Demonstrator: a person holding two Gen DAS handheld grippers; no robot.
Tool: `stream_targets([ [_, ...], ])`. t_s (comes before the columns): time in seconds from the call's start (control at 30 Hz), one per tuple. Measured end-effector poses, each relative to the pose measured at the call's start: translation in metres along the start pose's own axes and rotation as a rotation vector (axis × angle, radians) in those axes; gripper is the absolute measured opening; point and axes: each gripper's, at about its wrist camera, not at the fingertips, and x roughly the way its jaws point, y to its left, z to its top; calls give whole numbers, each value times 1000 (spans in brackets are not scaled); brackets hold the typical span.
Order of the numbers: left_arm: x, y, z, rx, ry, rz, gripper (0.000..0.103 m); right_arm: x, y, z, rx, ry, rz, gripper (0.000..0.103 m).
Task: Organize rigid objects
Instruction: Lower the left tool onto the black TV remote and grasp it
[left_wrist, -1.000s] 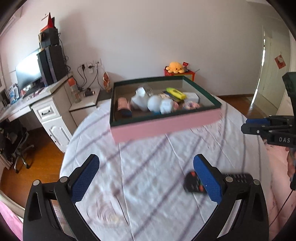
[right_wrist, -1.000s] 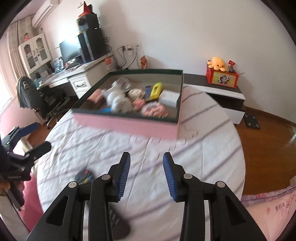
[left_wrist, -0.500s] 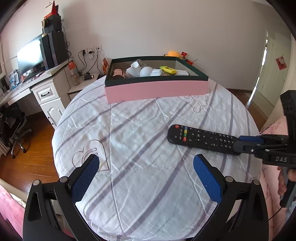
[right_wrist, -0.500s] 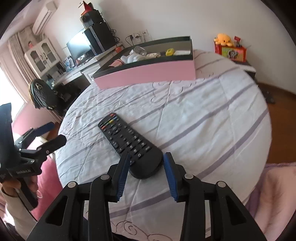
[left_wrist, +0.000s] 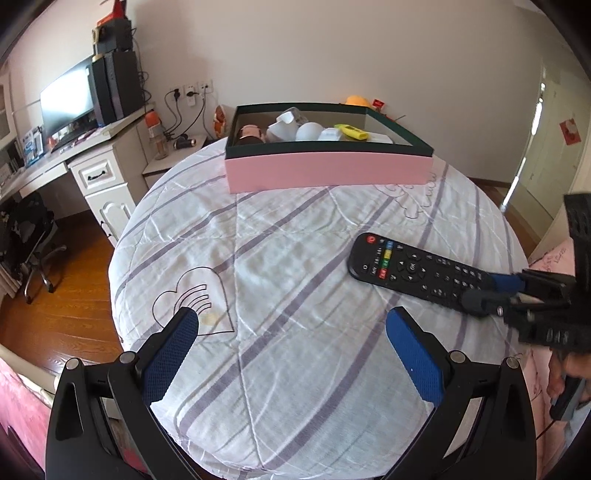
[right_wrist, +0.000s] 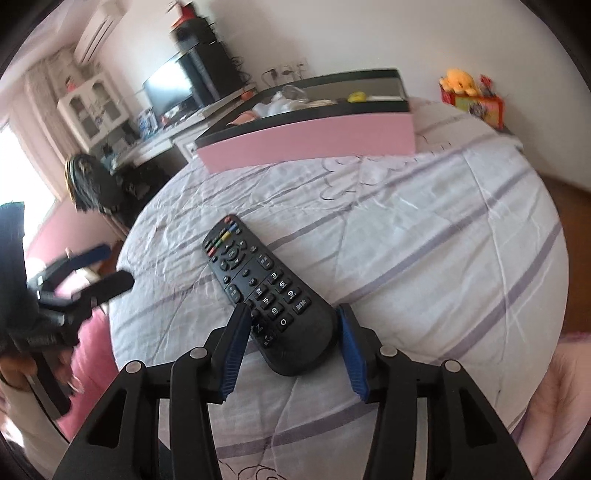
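Observation:
A black TV remote (right_wrist: 266, 291) lies flat on the round table's striped cloth; it also shows in the left wrist view (left_wrist: 413, 269). My right gripper (right_wrist: 291, 314) is open, with its blue fingers on either side of the remote's near end, a small gap on each side. My left gripper (left_wrist: 291, 321) is open and empty above the near edge of the table, left of the remote. A pink box (left_wrist: 328, 171) with a dark green rim holds several small objects at the far side of the table; it also shows in the right wrist view (right_wrist: 310, 144).
The round table (left_wrist: 295, 369) drops off to wooden floor on the left. A white desk (left_wrist: 88, 170) with a monitor stands at the back left, with an office chair (left_wrist: 33, 236) beside it. A red box with an orange plush (right_wrist: 472, 99) stands by the wall.
My right gripper has moved forward and opened wider, so its fingers now straddle the remote's near end. Both cameras have drawn back from the pink box. The left gripper stays open.

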Motion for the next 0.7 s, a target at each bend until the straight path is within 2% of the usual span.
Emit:
stream_targets([
  [0.23,7,14,5,-67,9,3,103,9,40,-4,-174,-40,-76,45],
  [0.43,15,25,20,-137,3,9,103,32,80,5,-311,-80,-201,45],
  [0.6,33,28,35,-195,46,36,103,48,102,14,-349,-110,-239,45],
  [0.7,38,28,32,-202,66,23,103,47,106,13,-370,-104,-205,45],
])
